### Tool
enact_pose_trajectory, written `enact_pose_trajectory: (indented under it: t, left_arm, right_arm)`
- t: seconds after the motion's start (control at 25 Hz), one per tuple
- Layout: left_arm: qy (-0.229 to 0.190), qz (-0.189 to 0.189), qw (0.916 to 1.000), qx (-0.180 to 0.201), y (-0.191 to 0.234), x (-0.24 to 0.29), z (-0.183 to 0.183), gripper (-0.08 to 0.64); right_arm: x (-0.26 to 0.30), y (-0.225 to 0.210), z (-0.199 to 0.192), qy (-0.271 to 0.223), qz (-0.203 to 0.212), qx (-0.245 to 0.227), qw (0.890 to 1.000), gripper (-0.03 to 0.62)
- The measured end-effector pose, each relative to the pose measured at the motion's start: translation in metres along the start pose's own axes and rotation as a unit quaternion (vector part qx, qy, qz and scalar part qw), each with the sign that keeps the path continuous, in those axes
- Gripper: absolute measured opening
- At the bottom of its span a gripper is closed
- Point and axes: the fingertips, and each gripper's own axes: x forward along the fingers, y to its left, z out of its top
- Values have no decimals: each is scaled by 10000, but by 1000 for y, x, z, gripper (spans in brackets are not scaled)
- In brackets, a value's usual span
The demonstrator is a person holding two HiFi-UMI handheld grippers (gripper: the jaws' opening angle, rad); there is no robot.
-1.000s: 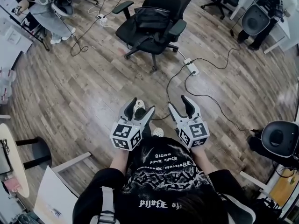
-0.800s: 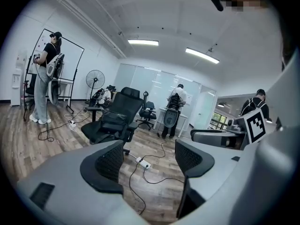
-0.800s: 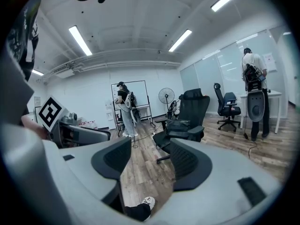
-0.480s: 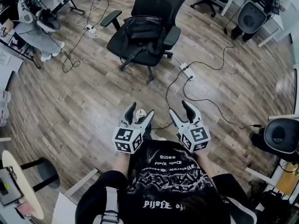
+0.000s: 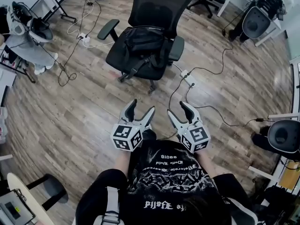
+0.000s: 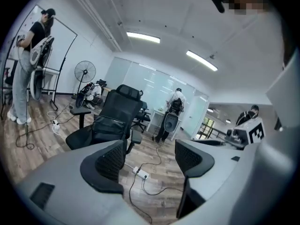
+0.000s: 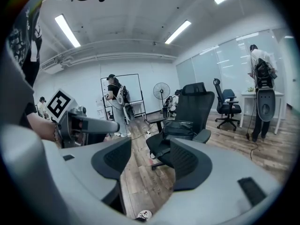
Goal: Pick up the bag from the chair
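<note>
Approach phase: left claw [image 5: 141, 108] and right claw [image 5: 179, 108] both gape wide, empty; the bag [image 5: 143, 34] lies on the chair [image 5: 159, 3] well ahead, so stepping closer comes next.

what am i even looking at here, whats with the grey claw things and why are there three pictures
No robot: a person holds a two-jaw gripper in each hand. The top-down picture comes from a camera on their head and shows the left gripper and right gripper. The other two come from cameras riding on each gripper, looking along its jaws. Both are open and empty. Ahead on the wooden floor stands a black office chair with a black bag on its seat; neither gripper touches it.
</note>
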Motion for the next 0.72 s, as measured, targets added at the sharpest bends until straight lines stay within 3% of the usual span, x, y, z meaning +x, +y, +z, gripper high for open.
enact_pose_trajectory:
  t: [0.08, 0.36, 0.72]
  left_arm:
    - [-135, -56, 9998, -147, 16, 3, 18, 353]
    - [-55, -86, 9997, 207, 57, 8, 45, 353]
    - [-7, 184, 9994, -292, 82, 9, 40, 353]
  right_arm:
    - [17, 2, 7, -20, -39, 11, 10000, 272]
    - [56, 10, 17, -65, -201, 188, 9996, 272]
    - [83, 11, 20, 74, -77, 83, 9999, 272]
